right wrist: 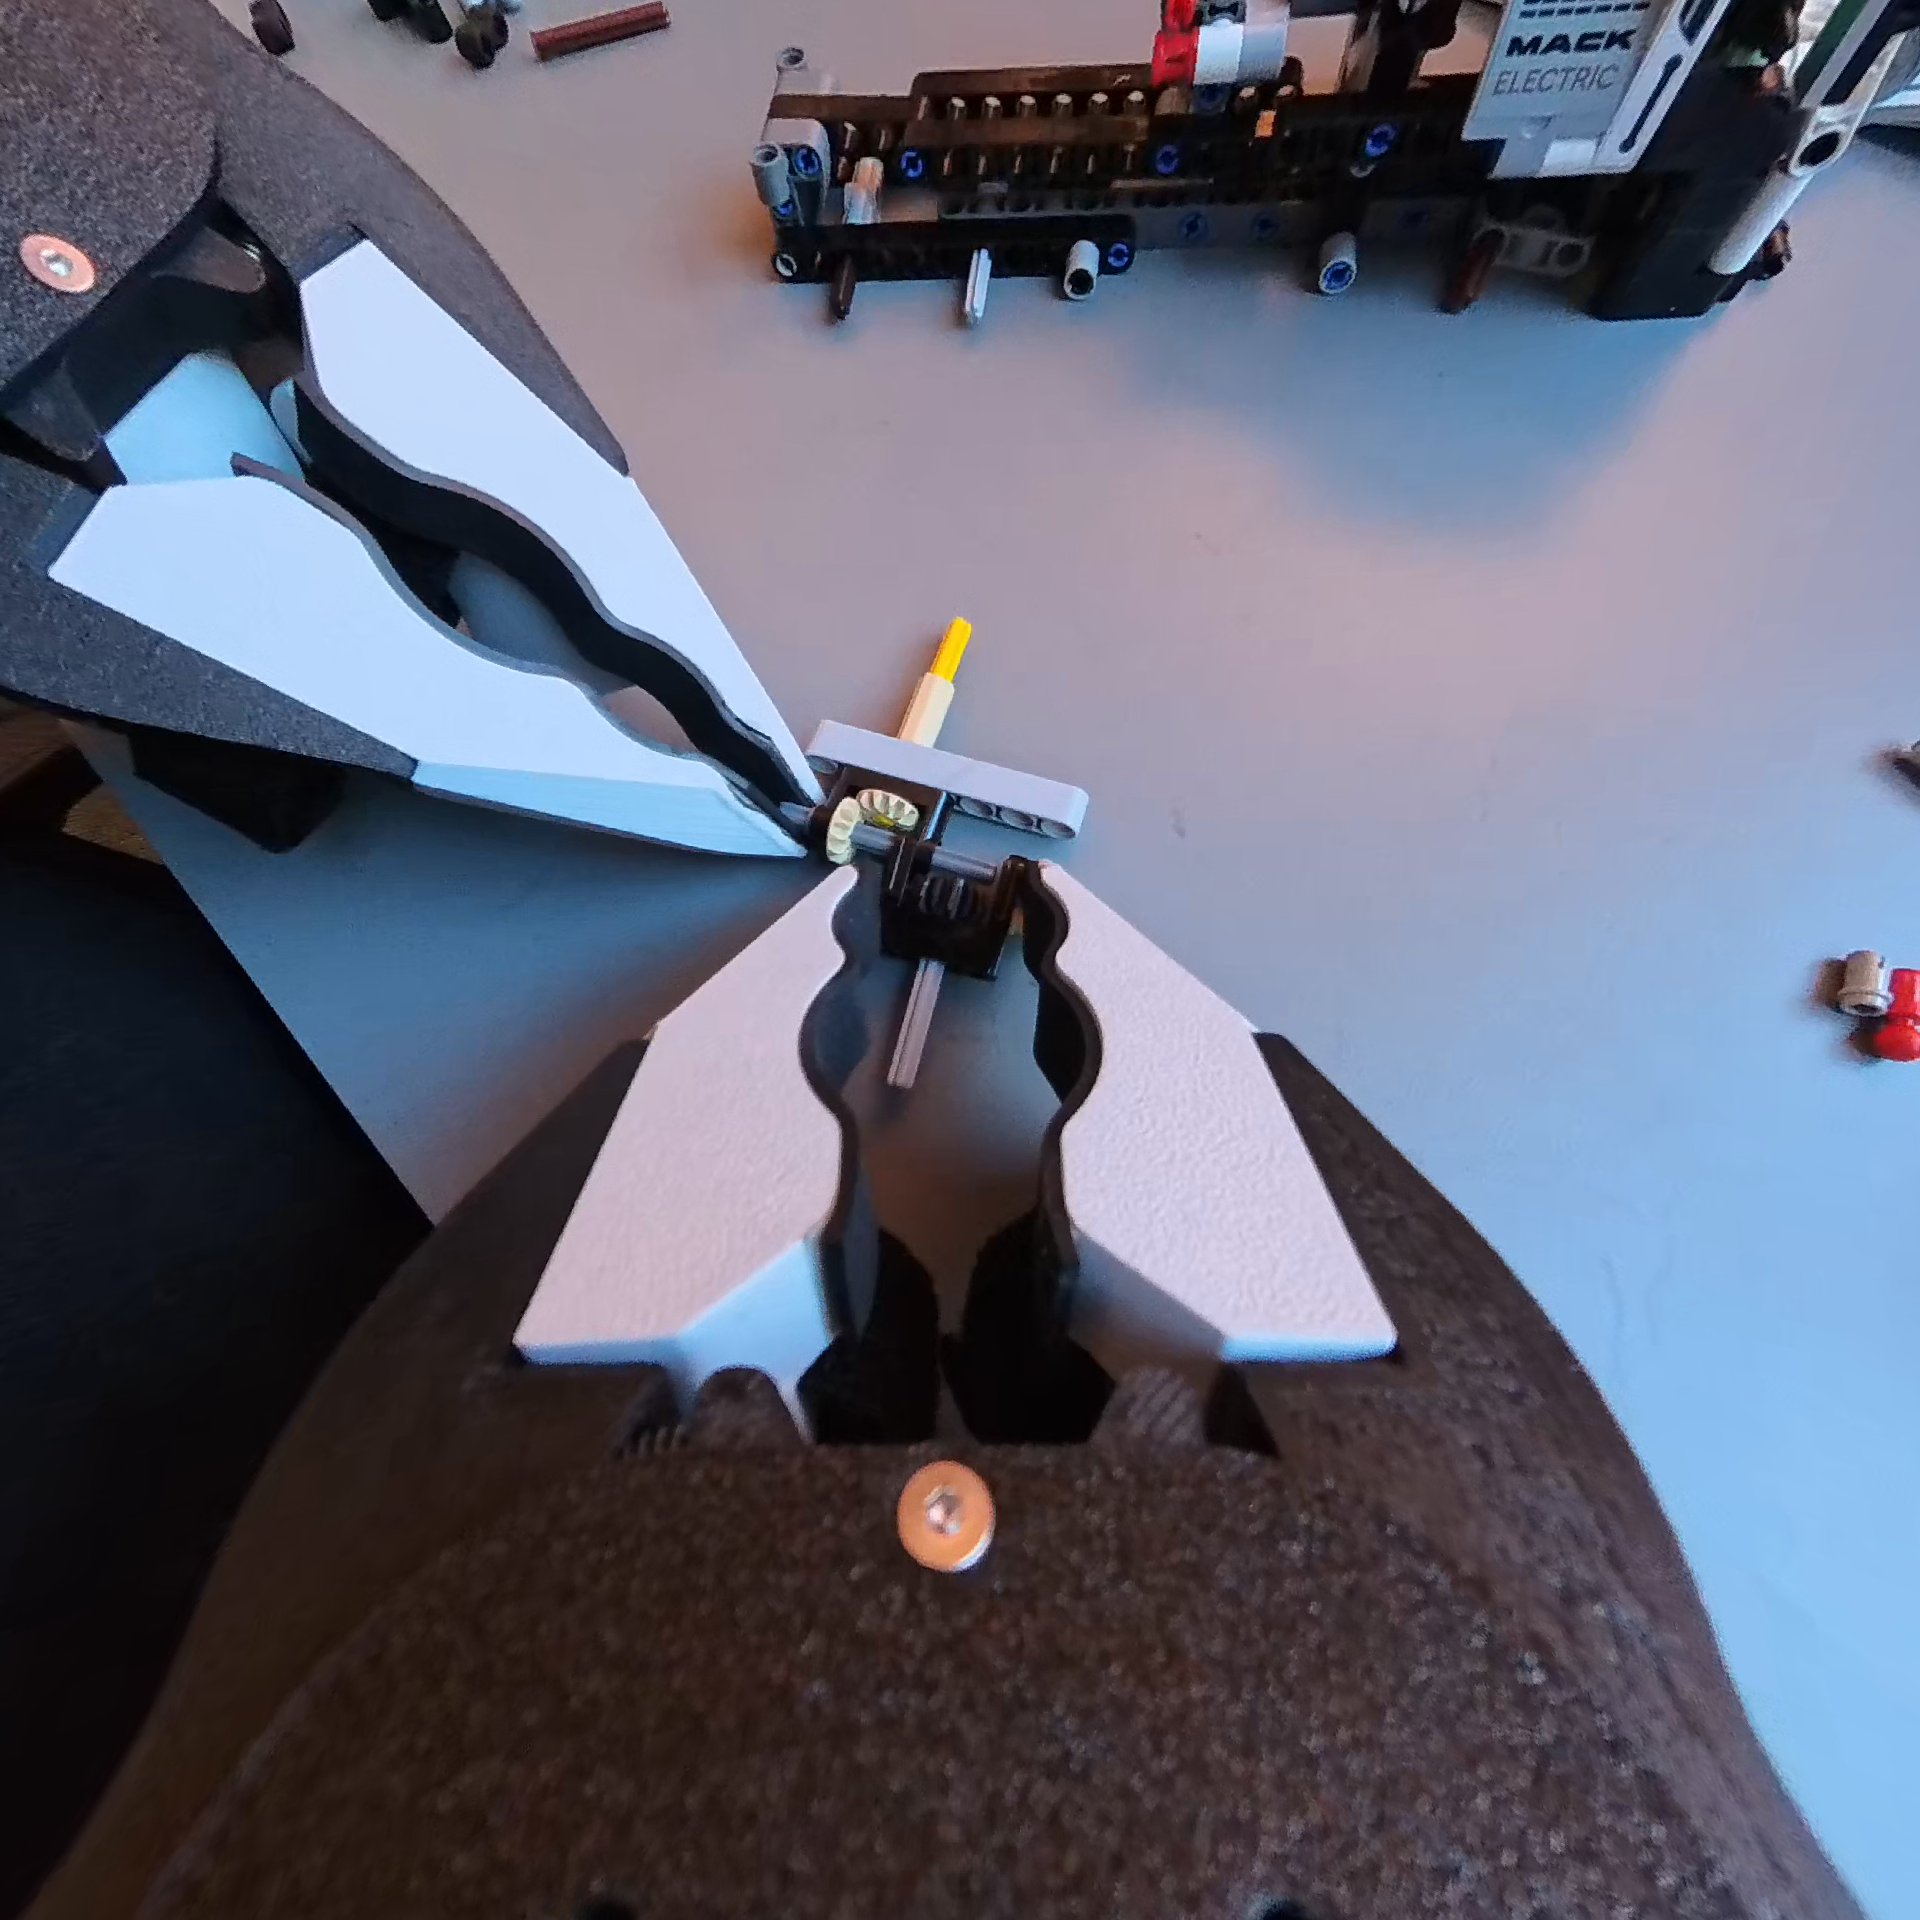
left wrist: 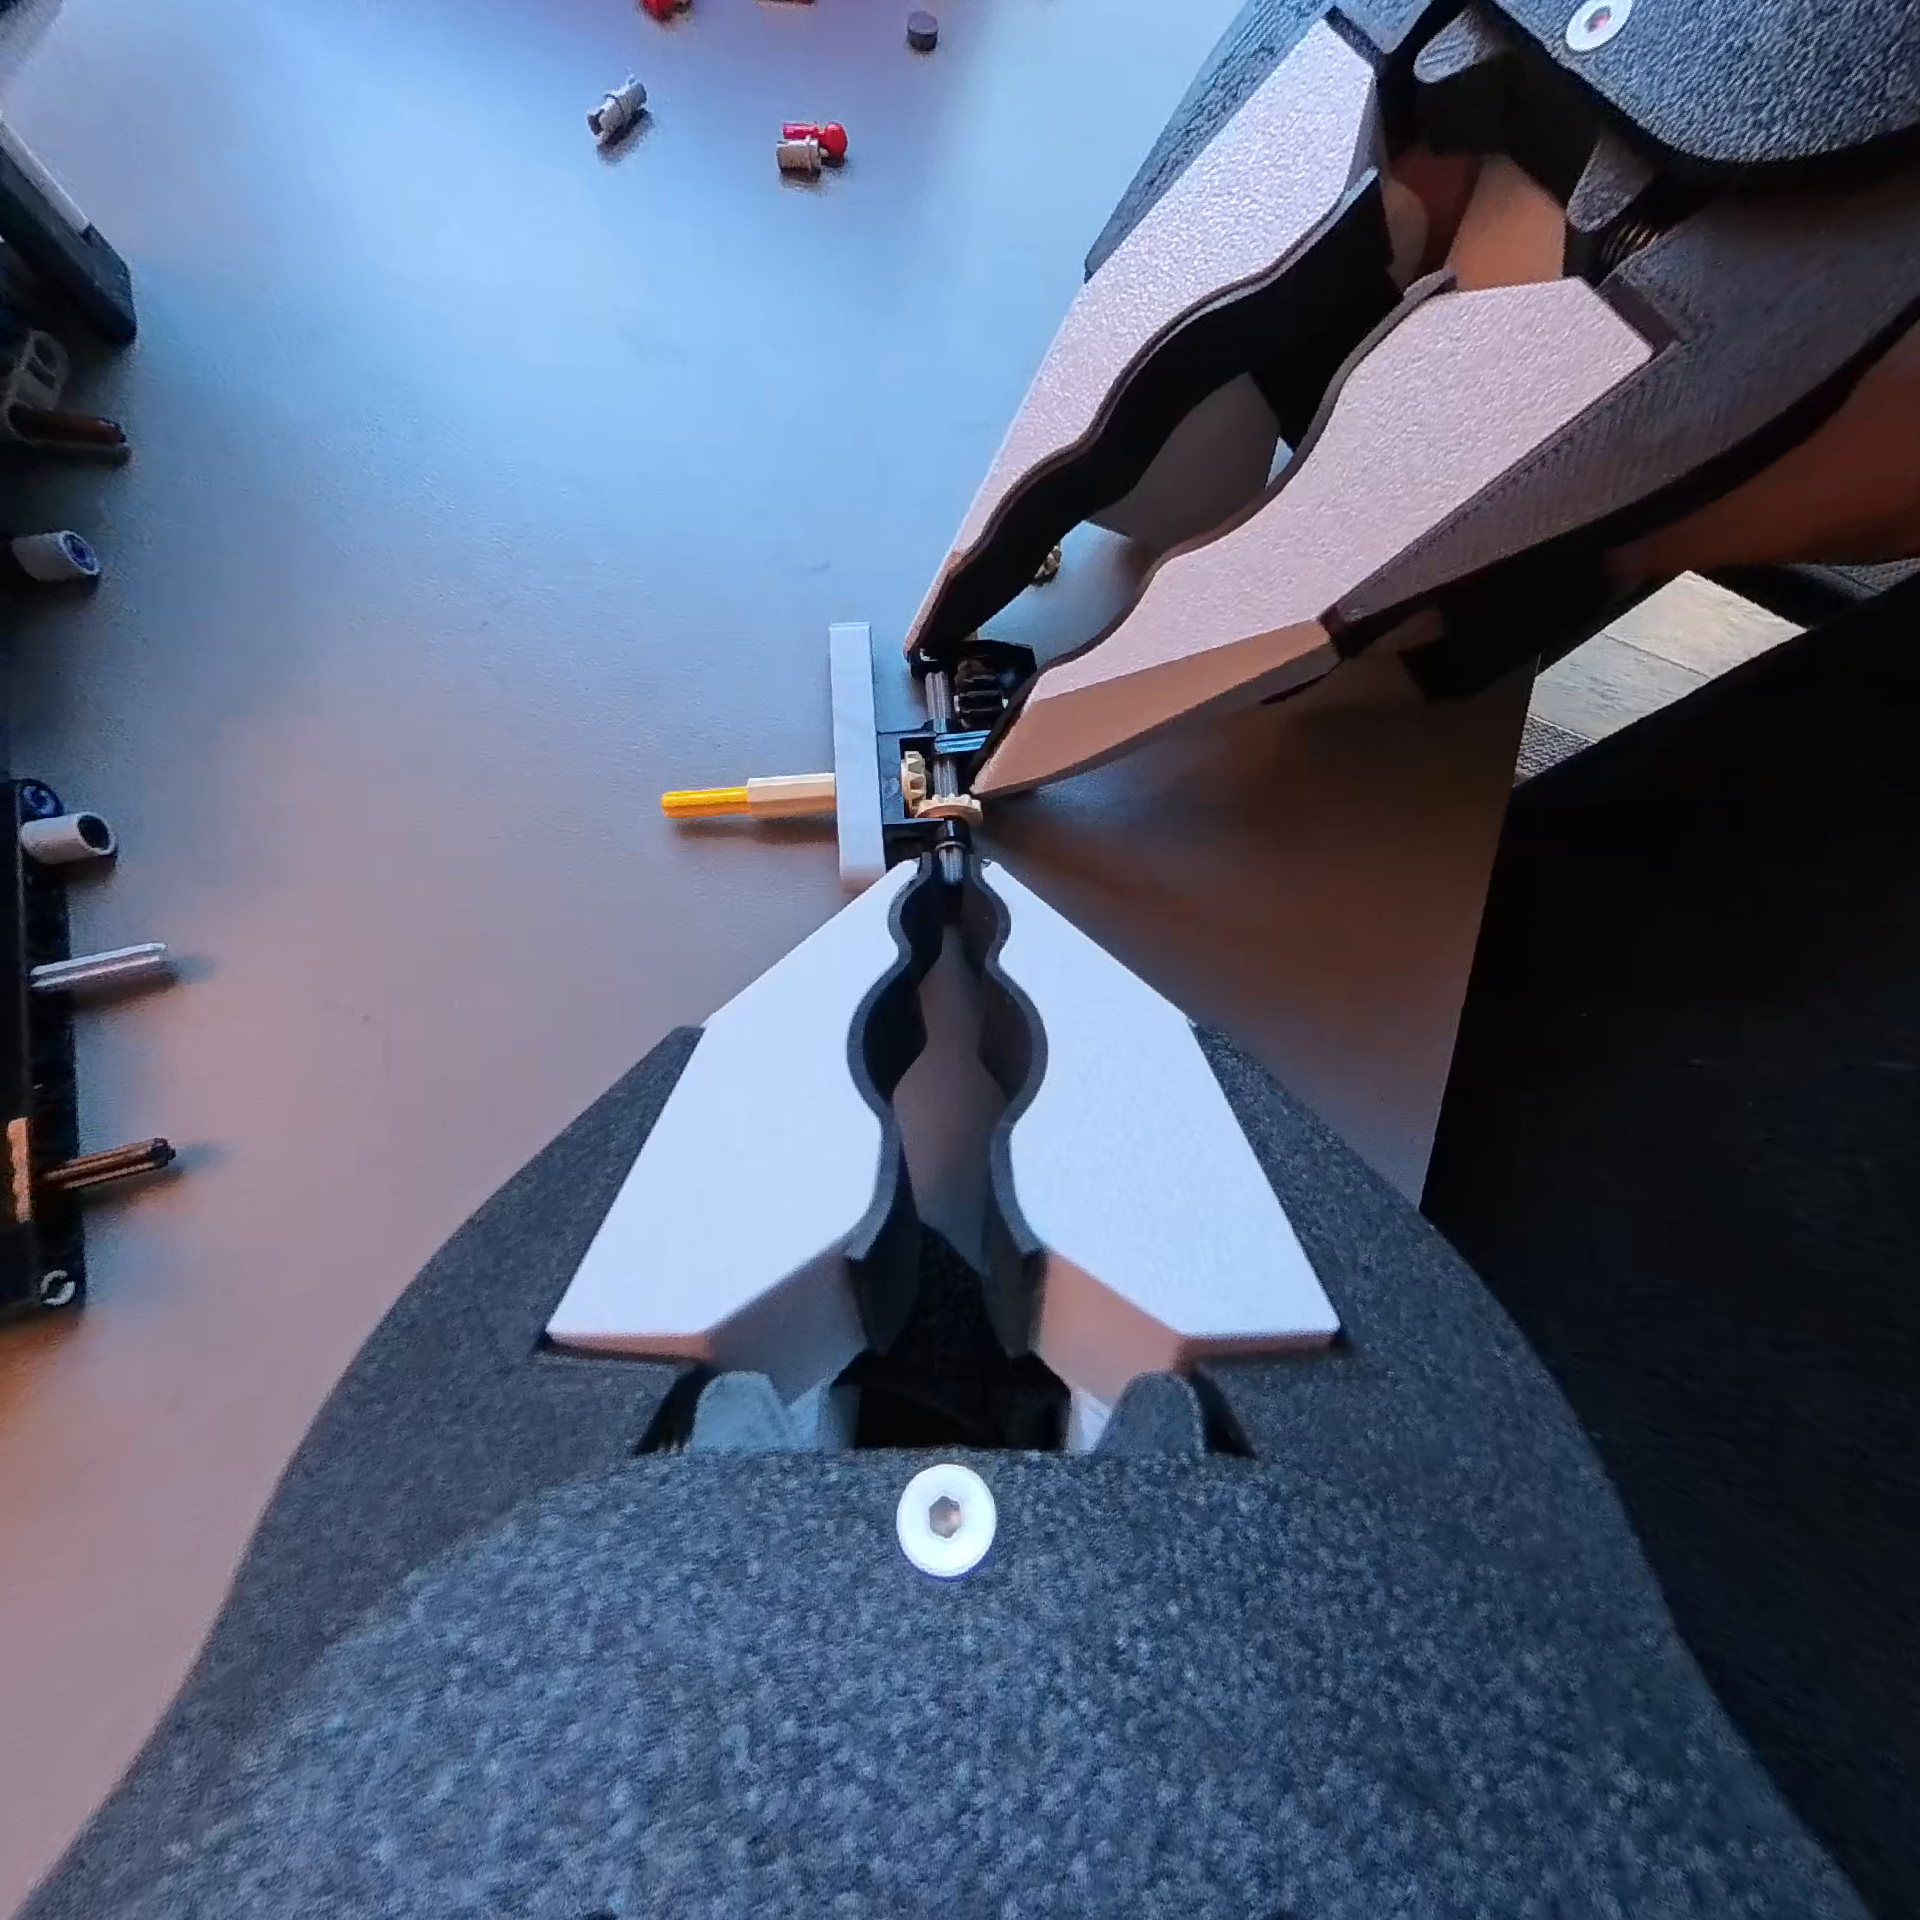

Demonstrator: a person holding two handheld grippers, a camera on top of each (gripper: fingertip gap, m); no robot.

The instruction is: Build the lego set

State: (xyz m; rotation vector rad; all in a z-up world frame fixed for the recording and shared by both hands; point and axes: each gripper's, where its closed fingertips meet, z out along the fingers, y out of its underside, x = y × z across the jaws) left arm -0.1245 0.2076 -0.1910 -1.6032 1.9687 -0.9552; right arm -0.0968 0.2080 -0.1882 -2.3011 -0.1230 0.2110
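A small lego sub-assembly (left wrist: 883, 769) (right wrist: 935, 831) is held between both grippers just above the grey table. It has a light grey beam (left wrist: 854, 758) (right wrist: 956, 784), a yellow axle in a tan sleeve (left wrist: 707, 802) (right wrist: 951, 644), tan bevel gears (left wrist: 930, 795) (right wrist: 868, 816) and a black gear housing (right wrist: 940, 920). My left gripper (left wrist: 951, 871) (right wrist: 805, 821) is shut on the end of the thin grey cross axle beside the gears. My right gripper (right wrist: 940, 894) (left wrist: 961, 717) is shut on the black housing. A grey axle (right wrist: 914, 1023) points back between its fingers.
A large dark truck chassis build (right wrist: 1247, 177) (left wrist: 31, 1039) stands on the table beyond the assembly. Loose red and tan pins (left wrist: 810, 143) (right wrist: 1881, 1003), a grey pin (left wrist: 618, 107) and a dark red axle (right wrist: 597, 29) lie around. The table edge (left wrist: 1455, 1039) is close by. Only a small space, under 4 cm, lies between the two pairs of fingers.
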